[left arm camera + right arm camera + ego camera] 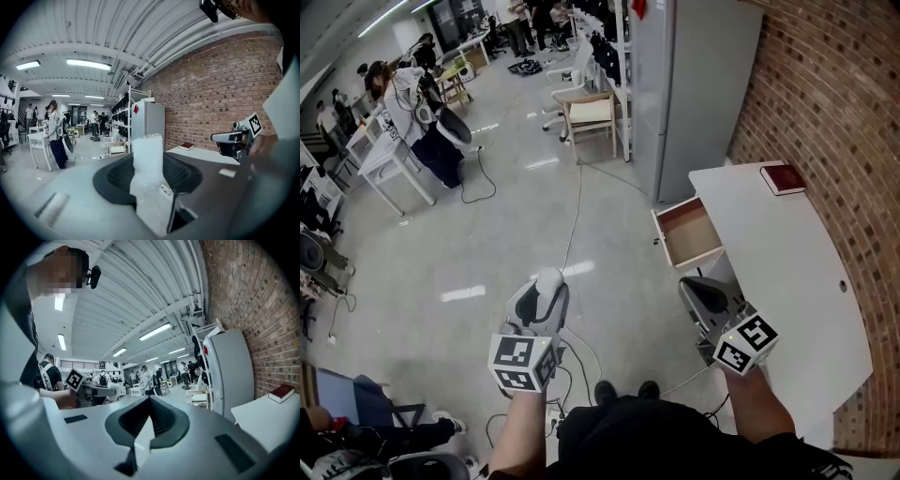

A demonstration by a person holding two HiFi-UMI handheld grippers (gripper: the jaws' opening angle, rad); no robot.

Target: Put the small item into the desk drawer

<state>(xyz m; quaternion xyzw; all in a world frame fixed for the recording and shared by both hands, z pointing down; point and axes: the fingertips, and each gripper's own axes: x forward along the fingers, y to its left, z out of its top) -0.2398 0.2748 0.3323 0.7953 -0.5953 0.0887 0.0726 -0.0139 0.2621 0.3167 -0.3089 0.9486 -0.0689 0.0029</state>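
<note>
As the left gripper [155, 199] clamps it, the small item [147, 157] juts lengthwise forward.

No readable text, number or brand in any view. Left gripper [547, 281], marker cube [523, 364]: black-and-white square markers, coded pattern, no letters. Right gripper [692, 289], marker cube [746, 343]: same kind. Red book [783, 178] on surface [787, 272]: too small to tell any title.

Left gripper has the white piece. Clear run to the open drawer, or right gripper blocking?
Likely yes: the drawer stands open, only bare floor lies between it and the left gripper holding the white piece; the right gripper sits beside that line.
</note>
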